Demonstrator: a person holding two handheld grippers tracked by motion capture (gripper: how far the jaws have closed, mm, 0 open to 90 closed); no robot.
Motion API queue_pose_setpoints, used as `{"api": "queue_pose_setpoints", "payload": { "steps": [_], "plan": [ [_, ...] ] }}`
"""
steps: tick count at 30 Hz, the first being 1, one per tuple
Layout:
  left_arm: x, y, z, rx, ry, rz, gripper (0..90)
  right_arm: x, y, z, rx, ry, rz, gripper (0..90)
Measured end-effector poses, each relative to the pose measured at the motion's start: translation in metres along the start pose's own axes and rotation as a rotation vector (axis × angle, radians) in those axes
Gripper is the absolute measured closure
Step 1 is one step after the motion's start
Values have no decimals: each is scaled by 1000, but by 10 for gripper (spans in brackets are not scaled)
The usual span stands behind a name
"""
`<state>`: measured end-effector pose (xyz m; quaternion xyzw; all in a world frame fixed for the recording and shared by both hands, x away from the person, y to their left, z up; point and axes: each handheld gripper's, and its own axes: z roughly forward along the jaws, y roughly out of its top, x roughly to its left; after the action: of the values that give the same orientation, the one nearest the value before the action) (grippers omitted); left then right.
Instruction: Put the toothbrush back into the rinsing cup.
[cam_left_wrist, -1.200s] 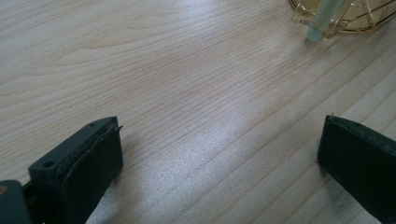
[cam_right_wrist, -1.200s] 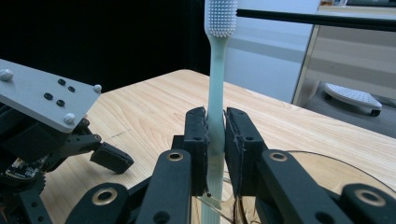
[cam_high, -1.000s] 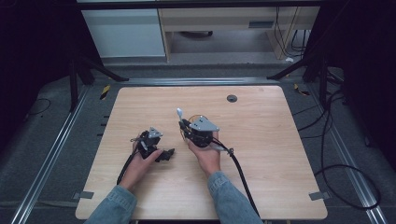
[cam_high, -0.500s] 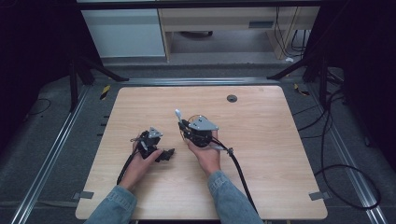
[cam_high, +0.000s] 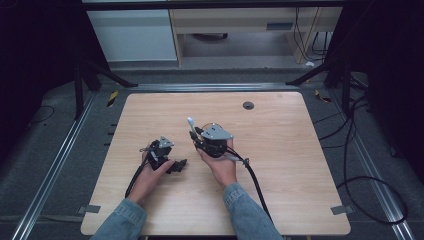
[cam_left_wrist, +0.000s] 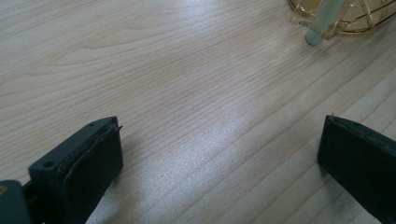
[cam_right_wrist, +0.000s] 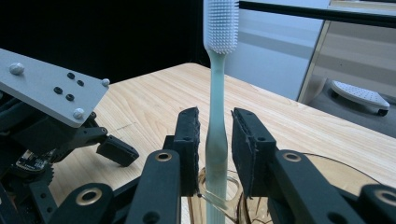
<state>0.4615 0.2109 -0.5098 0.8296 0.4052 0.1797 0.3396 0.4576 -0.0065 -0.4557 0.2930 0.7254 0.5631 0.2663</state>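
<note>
Toothbrush (cam_right_wrist: 217, 121): pale green handle, white bristle head up top, standing upright in a clear amber holder (cam_right_wrist: 219, 198). Holder sits on the table near centre, about 1 o'clock of the left hand.

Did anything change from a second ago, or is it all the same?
Only a little. The right gripper has just been opening its jaws, so the pads now stand a bit off the toothbrush between them. The brush stays upright in the amber cup. Both hands and the open left gripper kept still.
</note>
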Motion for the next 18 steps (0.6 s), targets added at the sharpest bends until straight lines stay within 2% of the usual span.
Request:
{"api": "queue_pose_setpoints", "payload": {
  "steps": [13,18],
  "plan": [
    [0,0,0,0,0,0,0,-3,9,-12,19,-12,-15,607],
    [0,0,0,-1,0,0,0,-6,12,-17,45,-19,-11,567]
  ]
}}
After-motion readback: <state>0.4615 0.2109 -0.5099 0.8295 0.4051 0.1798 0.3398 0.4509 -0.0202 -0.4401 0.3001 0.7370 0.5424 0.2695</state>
